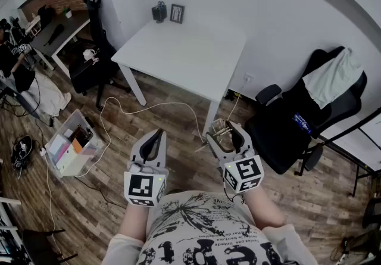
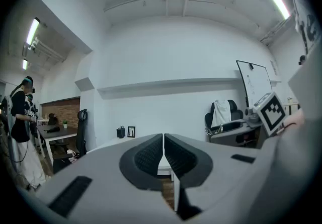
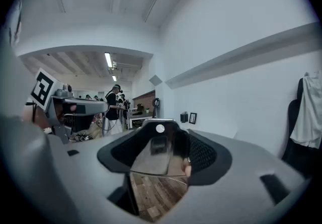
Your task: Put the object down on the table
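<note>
The object [image 3: 160, 156], glossy and see-through with the floor boards showing through it, sits clamped between the jaws of the right gripper [image 3: 162, 135], filling the gap from pad to pad. In the head view it is held in the air above the wooden floor [image 1: 169, 118], short of the table's near corner and not over the tabletop. The left gripper [image 1: 158, 134] hangs just beside it, its jaws pressed together with nothing between them. The white table [image 1: 190, 55] stands ahead, its far edge against the wall [image 1: 268, 13]. Almost all of its top is bare: only a small dark item [image 1: 159, 12] and a picture frame [image 1: 177, 13] stand side by side at the far edge. A pale cable [image 1: 149, 107] snakes over the floor between the grippers and the near table edge. A black office chair [image 1: 297, 121] crowds the right side, near the table's right corner, and a bin [image 1: 70, 146] of odds and ends lies on the floor to the left, well apart from the table legs.
</note>
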Demonstrator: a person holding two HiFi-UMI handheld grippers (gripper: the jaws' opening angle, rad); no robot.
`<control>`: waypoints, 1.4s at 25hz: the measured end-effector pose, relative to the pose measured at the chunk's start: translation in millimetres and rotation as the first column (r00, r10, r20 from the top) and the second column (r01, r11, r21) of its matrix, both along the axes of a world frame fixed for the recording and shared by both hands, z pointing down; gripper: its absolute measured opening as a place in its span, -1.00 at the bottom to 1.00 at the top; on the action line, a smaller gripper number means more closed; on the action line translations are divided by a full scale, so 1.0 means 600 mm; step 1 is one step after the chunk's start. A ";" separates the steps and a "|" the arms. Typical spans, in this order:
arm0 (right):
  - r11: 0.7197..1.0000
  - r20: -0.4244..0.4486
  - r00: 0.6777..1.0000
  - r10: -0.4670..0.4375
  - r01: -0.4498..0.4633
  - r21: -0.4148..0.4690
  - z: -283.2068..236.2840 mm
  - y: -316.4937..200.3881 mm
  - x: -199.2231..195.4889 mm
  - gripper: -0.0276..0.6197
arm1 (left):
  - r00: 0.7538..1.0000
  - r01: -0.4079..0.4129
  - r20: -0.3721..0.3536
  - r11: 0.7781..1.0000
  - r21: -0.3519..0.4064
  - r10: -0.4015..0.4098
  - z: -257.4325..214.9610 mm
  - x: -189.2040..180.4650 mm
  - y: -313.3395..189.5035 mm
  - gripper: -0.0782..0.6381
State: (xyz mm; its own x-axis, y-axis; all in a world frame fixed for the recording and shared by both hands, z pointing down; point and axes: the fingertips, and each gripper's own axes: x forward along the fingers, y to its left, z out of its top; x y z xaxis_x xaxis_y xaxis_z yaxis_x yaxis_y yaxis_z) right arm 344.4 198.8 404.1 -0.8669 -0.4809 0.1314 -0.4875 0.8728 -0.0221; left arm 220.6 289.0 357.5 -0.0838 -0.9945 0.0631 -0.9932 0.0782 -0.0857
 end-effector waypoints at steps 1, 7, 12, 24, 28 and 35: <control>1.000 -0.001 1.000 0.000 0.000 0.000 -0.001 -0.001 -0.002 -0.05 | 1.000 -0.002 0.001 1.000 0.000 0.002 0.000 -0.001 -0.001 -0.75; 1.000 0.003 1.000 -0.005 0.005 -0.009 0.006 -0.008 -0.011 -0.05 | 1.000 -0.008 -0.003 1.000 -0.012 0.008 0.009 -0.006 -0.009 -0.75; 0.999 0.009 1.000 0.007 -0.007 -0.041 0.016 -0.022 -0.023 -0.05 | 1.000 -0.005 -0.008 0.999 -0.032 0.005 0.018 -0.014 -0.021 -0.75; 0.993 -0.010 0.999 0.054 -0.054 -0.100 0.044 -0.070 -0.104 -0.05 | 0.999 0.011 -0.050 0.998 -0.056 -0.014 0.054 -0.101 -0.057 -0.75; 0.989 -0.013 0.995 0.094 -0.095 -0.113 0.052 -0.113 -0.154 -0.05 | 0.998 -0.025 -0.061 0.998 -0.059 0.022 0.071 -0.149 -0.108 -0.75; 0.965 -0.038 0.975 0.217 -0.221 -0.144 0.049 -0.196 -0.290 -0.05 | 0.989 -0.130 -0.073 0.990 -0.053 0.126 0.051 -0.313 -0.204 -0.75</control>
State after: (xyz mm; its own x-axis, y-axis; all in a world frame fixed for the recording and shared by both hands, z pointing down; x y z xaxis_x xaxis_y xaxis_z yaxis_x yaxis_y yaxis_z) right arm 170.3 81.3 433.7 -0.7387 -0.6328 0.2322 -0.6682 0.7326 -0.1294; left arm 33.0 166.6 388.4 0.0507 -0.9913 0.1218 -0.9984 -0.0532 -0.0171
